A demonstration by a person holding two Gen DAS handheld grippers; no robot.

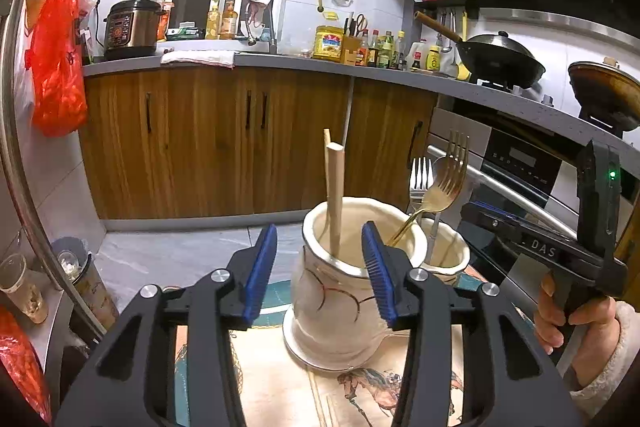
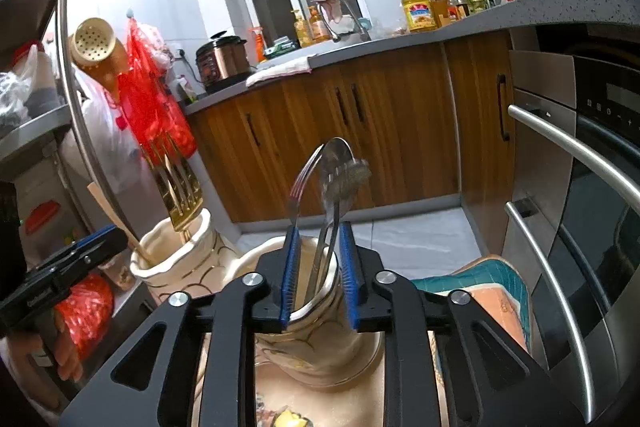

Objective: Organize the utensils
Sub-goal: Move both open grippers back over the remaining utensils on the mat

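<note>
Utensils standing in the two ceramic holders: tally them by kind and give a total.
Chopsticks: 2
Gold fork: 1
Silver fork: 1
Silver spoon: 1
Total: 5 utensils, the chopsticks and gold fork in the near holder of the left wrist view, the silver pair in the far holder.

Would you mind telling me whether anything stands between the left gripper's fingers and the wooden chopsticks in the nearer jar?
Nothing visible does: the chopsticks stand in the jar just beyond the left gripper, in line with the gap between its fingers.
</note>
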